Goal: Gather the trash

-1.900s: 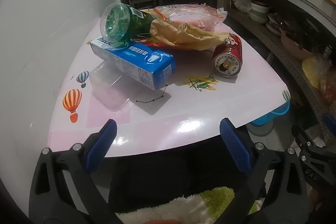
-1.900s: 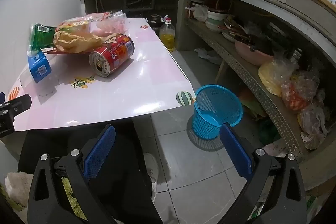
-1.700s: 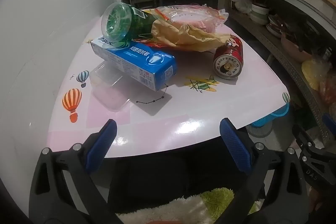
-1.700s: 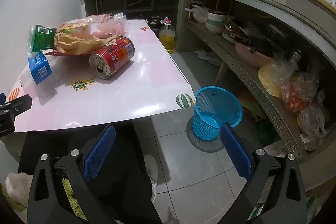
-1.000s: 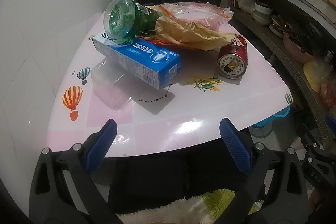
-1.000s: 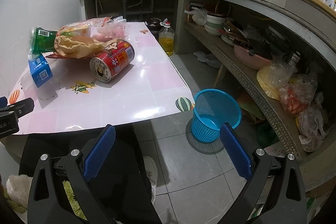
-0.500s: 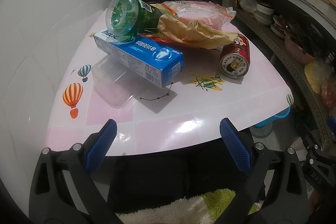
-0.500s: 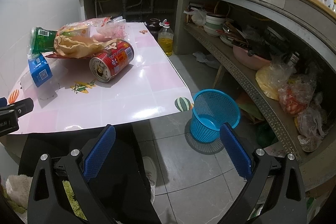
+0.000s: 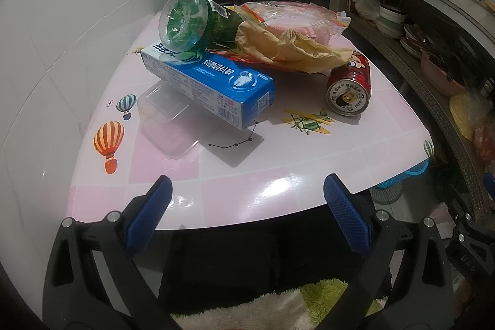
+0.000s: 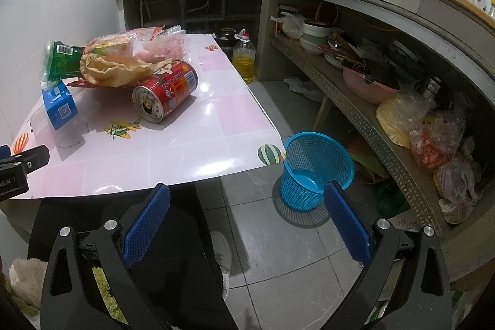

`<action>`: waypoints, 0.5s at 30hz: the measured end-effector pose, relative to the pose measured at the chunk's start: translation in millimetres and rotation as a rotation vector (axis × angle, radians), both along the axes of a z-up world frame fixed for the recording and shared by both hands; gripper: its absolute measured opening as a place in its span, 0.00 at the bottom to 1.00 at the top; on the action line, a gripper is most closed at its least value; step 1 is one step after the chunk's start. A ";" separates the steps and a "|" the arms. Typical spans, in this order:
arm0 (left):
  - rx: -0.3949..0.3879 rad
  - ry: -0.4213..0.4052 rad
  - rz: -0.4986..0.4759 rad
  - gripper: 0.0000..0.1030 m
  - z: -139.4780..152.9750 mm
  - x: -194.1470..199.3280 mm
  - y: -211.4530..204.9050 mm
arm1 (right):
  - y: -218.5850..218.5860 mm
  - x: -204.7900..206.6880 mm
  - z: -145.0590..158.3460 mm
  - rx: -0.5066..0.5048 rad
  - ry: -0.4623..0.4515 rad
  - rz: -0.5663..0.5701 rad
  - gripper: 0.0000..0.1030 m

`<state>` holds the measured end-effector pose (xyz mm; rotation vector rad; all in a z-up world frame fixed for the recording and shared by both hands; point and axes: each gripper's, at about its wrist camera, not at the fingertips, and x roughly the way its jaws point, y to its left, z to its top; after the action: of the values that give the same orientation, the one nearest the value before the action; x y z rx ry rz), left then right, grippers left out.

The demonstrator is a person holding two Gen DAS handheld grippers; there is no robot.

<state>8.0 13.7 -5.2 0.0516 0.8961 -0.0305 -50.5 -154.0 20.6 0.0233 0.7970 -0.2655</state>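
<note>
Trash lies on a pink table: a blue toothpaste box, a green plastic bottle on its side, a crumpled brown paper bag, a clear food bag, a red can on its side and a clear plastic tray. My left gripper is open and empty at the table's near edge. My right gripper is open and empty, over the floor right of the table. The can and box show there too.
A blue mesh basket stands on the floor by the table's right corner. A shelf with bowls and bags runs along the right. An oil bottle stands on the floor behind the table. A white wall borders the left.
Both grippers have drifted slightly forward toward the table. Both stay open, and no trash has moved.
</note>
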 end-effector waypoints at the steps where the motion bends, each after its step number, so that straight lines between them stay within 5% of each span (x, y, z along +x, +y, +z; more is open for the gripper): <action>1: 0.000 0.001 0.002 0.92 -0.1 0.0 1.0 | 0.6 0.0 0.1 -0.001 0.001 0.000 0.94; 15: 0.001 0.004 0.009 0.92 -0.5 1.2 4.0 | 2.7 1.6 -0.2 0.004 0.001 0.000 0.94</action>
<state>9.2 17.8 -5.8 0.0485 0.8999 -0.0221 -48.9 -151.3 20.3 0.0270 0.7982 -0.2639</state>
